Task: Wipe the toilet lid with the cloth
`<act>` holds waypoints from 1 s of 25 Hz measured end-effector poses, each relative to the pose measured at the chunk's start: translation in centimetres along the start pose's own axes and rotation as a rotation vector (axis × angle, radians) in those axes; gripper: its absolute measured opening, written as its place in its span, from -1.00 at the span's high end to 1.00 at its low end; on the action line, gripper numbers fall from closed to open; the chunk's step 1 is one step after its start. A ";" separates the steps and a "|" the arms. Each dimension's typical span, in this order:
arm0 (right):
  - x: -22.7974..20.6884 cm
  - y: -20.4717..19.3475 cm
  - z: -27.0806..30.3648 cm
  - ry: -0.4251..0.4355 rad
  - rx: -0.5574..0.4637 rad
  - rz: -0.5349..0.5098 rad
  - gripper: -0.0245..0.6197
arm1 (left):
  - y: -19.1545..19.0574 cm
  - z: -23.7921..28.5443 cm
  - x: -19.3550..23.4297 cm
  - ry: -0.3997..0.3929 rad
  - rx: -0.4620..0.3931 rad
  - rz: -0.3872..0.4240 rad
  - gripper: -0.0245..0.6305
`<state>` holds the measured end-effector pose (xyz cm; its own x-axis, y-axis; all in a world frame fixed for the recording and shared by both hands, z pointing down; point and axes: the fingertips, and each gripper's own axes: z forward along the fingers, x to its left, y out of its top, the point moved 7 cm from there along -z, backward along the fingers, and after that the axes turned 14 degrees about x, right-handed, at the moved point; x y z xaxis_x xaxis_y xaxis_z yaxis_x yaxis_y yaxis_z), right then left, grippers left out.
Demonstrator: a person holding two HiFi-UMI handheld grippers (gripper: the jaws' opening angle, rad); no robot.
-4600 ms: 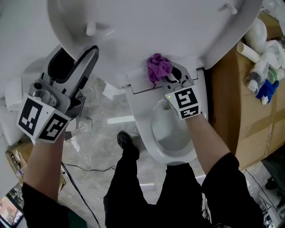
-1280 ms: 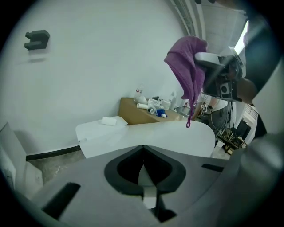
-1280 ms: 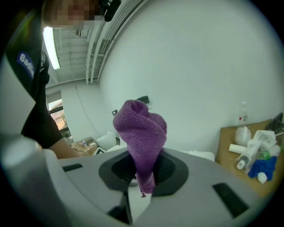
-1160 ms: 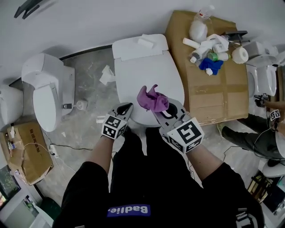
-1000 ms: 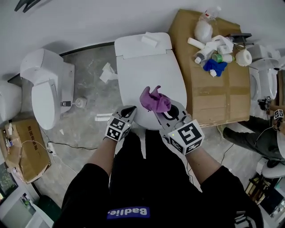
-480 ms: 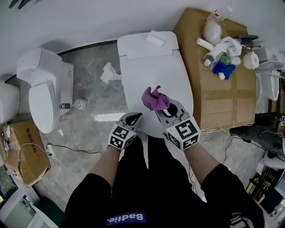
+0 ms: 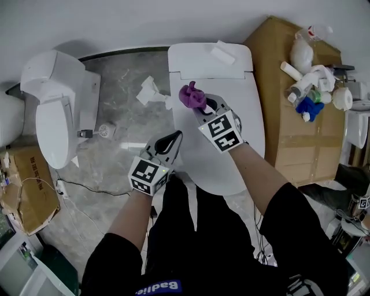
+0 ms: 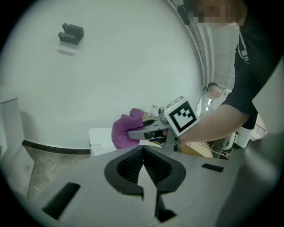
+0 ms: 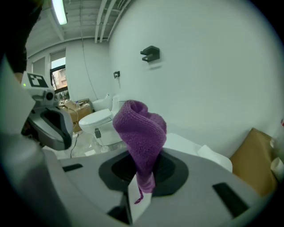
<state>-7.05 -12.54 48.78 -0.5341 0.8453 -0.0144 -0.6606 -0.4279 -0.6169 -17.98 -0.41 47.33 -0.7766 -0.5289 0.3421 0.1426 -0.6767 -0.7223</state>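
Right gripper view, cloth [image 9: 141, 128] pinched btwn fingers [image 9: 172, 172], sticking up

White wall [image 7: 115, 23] on far side, dark strip [image 7: 127, 54] along its base. Grey marbled floor [image 7: 115, 136], white paper scraps [image 7: 147, 89] near the wall. Spare white toilet [image 7: 58, 110] at left. Large cardboard box [image 7: 289, 139] at right, bottles [image 7: 300, 58] piled on its far end. Small open carton [image 7: 23, 193] near left, cables [image 7: 87, 189] beside it. Black bracket [image 9: 151, 53] on wall. Ceiling tube light [image 9: 59, 11] lit, window [image 9: 57, 75] far left.
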 end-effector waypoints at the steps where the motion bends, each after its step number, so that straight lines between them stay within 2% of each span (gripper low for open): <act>1: -0.3 0.3 1.6 -0.005 0.019 -0.027 0.72 | 0.0 0.2 0.6 0.003 -0.007 -0.002 0.87; 4: -0.6 0.9 6.2 -0.005 0.076 -0.106 0.72 | -0.5 1.0 2.2 0.005 -0.017 -0.008 0.87; 8: -0.6 0.9 11.1 0.017 0.131 -0.156 0.72 | -2.2 1.9 5.4 0.033 -0.018 -0.024 0.87; 11: -0.6 0.7 13.7 0.013 0.184 -0.199 0.72 | -3.5 2.1 7.2 0.061 -0.005 -0.050 0.87; 15: -0.8 0.2 15.5 0.008 0.245 -0.227 0.72 | -3.9 2.0 7.5 0.075 -0.004 -0.075 0.87; 20: -3.4 -1.4 15.4 -0.037 0.270 -0.090 0.72 | -3.5 2.4 7.0 0.068 0.010 -0.071 0.87; 25: -9.3 -6.0 12.7 -0.132 0.308 0.084 0.72 | -2.1 4.0 5.5 0.035 0.023 -0.034 0.87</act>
<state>-4.85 -21.87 62.60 -0.6440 0.7627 0.0589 -0.7286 -0.5881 -0.3511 -20.05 -3.95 53.15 -0.8022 -0.4872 0.3451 0.1295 -0.7063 -0.6960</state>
